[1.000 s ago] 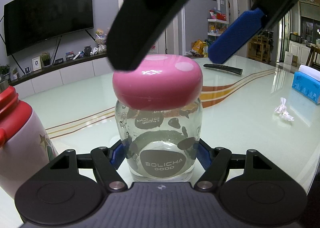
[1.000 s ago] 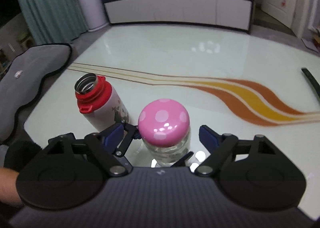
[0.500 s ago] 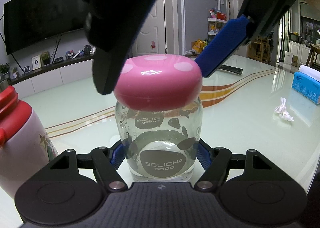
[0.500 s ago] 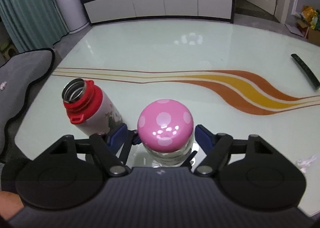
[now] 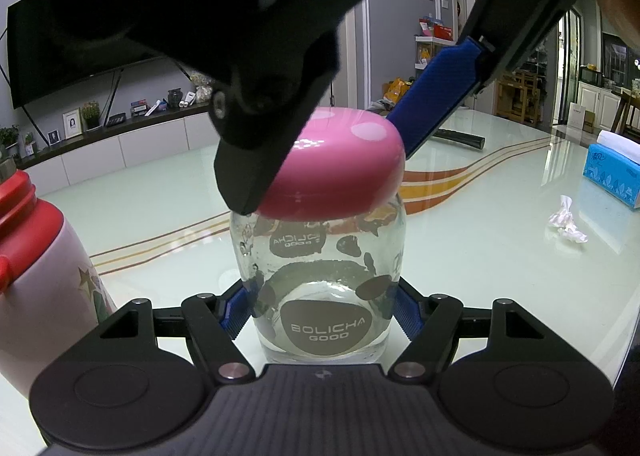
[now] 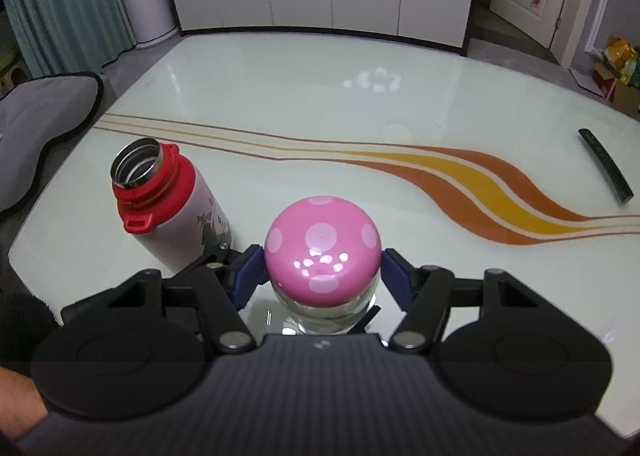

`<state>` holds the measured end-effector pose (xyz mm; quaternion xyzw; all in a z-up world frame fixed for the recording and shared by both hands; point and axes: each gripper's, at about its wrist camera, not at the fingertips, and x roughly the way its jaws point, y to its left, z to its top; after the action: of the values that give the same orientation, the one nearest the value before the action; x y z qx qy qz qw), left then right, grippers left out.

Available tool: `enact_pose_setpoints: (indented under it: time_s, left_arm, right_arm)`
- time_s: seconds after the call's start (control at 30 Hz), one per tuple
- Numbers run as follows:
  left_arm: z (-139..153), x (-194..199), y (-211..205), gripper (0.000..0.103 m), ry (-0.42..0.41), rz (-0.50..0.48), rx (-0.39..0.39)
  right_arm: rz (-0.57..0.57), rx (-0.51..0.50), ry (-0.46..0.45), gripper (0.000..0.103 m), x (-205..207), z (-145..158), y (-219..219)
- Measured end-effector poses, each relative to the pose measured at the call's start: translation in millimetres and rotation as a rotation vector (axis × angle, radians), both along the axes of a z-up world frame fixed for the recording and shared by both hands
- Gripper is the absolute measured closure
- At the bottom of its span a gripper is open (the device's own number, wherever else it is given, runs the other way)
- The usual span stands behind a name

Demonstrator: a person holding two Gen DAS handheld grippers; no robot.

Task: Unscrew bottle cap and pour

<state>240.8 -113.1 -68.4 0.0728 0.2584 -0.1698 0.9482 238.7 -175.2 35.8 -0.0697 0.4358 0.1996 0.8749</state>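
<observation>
A clear glass bottle (image 5: 324, 288) with a pink dotted cap (image 5: 332, 168) stands on the table. My left gripper (image 5: 324, 312) is shut on the bottle's lower body. My right gripper (image 6: 322, 268) comes from above, and its blue fingers (image 6: 248, 270) sit on both sides of the cap (image 6: 322, 240), close to it or touching. In the left wrist view the right gripper's blue finger (image 5: 436, 96) lies against the cap's far right side. An open white flask with a red neck (image 6: 168, 204) stands just left of the bottle.
The glass table (image 6: 360, 104) has orange and yellow stripes. A black remote (image 6: 606, 164) lies at the right. A crumpled tissue (image 5: 566, 222) and a blue tissue box (image 5: 612, 166) are to the right. A grey chair cushion (image 6: 36, 128) is past the left edge.
My right gripper has come down over the cap, and its fingers have closed in from a wide gap to sit right beside it. The left gripper and bottle have not moved.
</observation>
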Motion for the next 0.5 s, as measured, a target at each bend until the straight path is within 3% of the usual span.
enact_pose_setpoints:
  time_s: [0.5]
  left_arm:
    - [-10, -5, 4, 0.030, 0.006, -0.003, -0.004]
  right_arm:
    - [0.267, -0.024, -0.025, 0.039, 9, 1, -10]
